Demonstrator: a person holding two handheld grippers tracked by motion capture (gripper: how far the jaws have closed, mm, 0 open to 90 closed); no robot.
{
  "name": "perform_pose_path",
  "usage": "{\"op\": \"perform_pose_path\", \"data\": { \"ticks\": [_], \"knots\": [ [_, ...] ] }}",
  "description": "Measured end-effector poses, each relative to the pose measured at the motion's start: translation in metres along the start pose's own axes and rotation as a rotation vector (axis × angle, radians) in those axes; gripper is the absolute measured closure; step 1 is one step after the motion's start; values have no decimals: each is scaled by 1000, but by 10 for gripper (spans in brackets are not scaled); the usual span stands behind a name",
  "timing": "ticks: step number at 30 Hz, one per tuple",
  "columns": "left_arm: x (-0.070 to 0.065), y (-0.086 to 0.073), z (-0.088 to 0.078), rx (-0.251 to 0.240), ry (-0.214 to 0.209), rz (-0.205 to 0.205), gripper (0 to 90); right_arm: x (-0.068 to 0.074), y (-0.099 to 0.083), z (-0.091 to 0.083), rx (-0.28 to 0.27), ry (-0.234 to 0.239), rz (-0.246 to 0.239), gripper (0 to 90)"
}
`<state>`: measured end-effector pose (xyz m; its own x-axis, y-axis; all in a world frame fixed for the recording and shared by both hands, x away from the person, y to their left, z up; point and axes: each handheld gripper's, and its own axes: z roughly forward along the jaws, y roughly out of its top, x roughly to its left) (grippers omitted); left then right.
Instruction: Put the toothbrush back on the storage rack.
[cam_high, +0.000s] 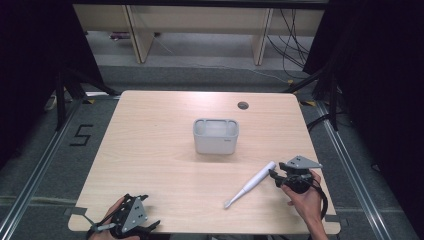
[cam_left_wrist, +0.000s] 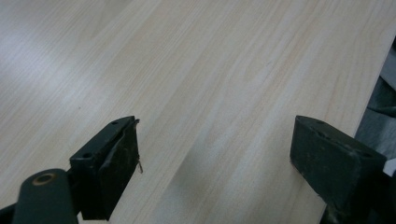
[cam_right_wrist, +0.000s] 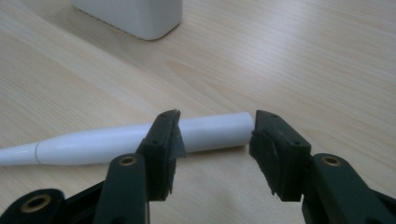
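A white electric toothbrush (cam_high: 250, 184) lies slantwise on the wooden table (cam_high: 150, 125), its brush head toward the front edge and its thick end toward the right. My right gripper (cam_high: 274, 174) is at that thick end, held by a hand at the front right. In the right gripper view the toothbrush (cam_right_wrist: 93, 144) lies crosswise just past the tips of my right gripper (cam_right_wrist: 215, 127), whose jaws stand apart and press on nothing. My left gripper (cam_high: 150, 211) rests at the front left corner. In its own view the left gripper (cam_left_wrist: 215, 140) stands wide open over bare wood.
A pale grey rectangular holder (cam_high: 215, 136) stands upright at the table's middle; its corner (cam_right_wrist: 135, 16) shows beyond the toothbrush. A round cable hole (cam_high: 243, 105) sits near the far edge. The table's front edge runs close to both hands.
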<state>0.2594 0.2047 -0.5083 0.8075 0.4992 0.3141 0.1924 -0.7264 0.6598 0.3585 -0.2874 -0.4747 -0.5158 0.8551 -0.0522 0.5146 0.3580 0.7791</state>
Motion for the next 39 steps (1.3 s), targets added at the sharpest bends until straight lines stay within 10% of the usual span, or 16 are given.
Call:
{"op": "perform_pose_path", "data": {
  "ticks": [19,39],
  "knots": [
    [0,1,1,-4,4,7,150,2,18,30,21,22,-69,825],
    [0,0,2,-4,3,4,150,1,20,43,64,54,-77,873]
  ]
}}
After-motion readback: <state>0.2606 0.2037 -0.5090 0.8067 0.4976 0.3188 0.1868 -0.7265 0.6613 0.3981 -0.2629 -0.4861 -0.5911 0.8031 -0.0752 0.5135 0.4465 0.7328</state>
